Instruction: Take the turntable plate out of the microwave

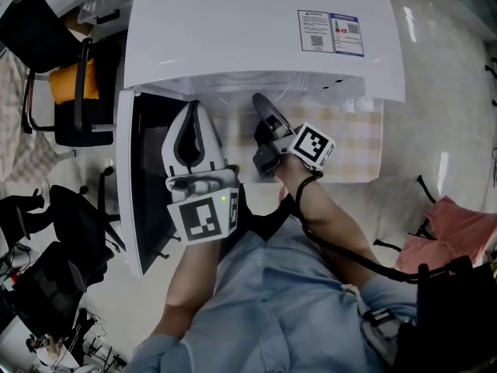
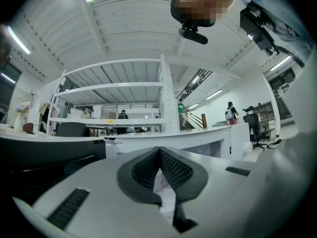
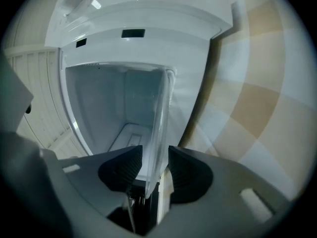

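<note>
A beige-and-white checked cloth (image 1: 353, 142) is covering the table in a bright workshop. A white boxy microwave (image 1: 256, 37) is standing on it at twelve o'clock in the head view. The right gripper (image 3: 155, 152) is reaching into the open cavity with its jaws parted. The clear glass turntable plate (image 3: 161, 113) is running edge-on between the pads, unpinched, with a gap showing at the three o'clock pad, and is extending into the cavity. At nine o'clock of that gripper, the left gripper (image 1: 194, 111) is sitting clenched, tips meeting, beside the dark-glazed microwave door (image 1: 147, 185), which is hanging open toward nine o'clock.
</note>
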Demonstrator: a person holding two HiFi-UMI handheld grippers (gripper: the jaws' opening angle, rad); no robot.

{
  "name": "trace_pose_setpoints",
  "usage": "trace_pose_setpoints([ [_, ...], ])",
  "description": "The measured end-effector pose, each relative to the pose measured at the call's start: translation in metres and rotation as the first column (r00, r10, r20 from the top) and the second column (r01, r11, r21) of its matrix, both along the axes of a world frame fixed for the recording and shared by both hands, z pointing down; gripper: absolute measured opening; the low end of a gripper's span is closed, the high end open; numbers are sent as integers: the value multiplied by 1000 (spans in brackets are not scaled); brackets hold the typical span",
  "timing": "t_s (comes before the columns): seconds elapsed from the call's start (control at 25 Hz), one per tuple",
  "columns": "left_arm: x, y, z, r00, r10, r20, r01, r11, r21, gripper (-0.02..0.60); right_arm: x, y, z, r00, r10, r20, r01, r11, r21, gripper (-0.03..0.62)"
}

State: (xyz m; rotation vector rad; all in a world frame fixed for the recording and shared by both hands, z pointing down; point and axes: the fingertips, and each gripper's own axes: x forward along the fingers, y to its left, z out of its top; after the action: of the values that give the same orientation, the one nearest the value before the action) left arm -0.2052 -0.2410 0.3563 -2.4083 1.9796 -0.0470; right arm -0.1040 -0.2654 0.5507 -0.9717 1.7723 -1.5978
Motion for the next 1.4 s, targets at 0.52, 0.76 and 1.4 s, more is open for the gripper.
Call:
trace_pose_setpoints([
  [0.52, -9, -7, -3, 1000, -23, -10, 23, 1000, 9, 8, -1, -7, -2, 1000, -16, -14, 16, 999, 35, 41],
  [0.76, -4, 4, -8, 1000, -28, -9, 29, 1000, 11, 8, 0, 21, 3, 999, -32, -4, 32, 999, -19, 40],
  [1.4, -12, 4, -9, 999, -40, -4, 40, 999, 6, 8, -8, 12, -3, 999, -51, 7, 50, 994, 92, 42],
])
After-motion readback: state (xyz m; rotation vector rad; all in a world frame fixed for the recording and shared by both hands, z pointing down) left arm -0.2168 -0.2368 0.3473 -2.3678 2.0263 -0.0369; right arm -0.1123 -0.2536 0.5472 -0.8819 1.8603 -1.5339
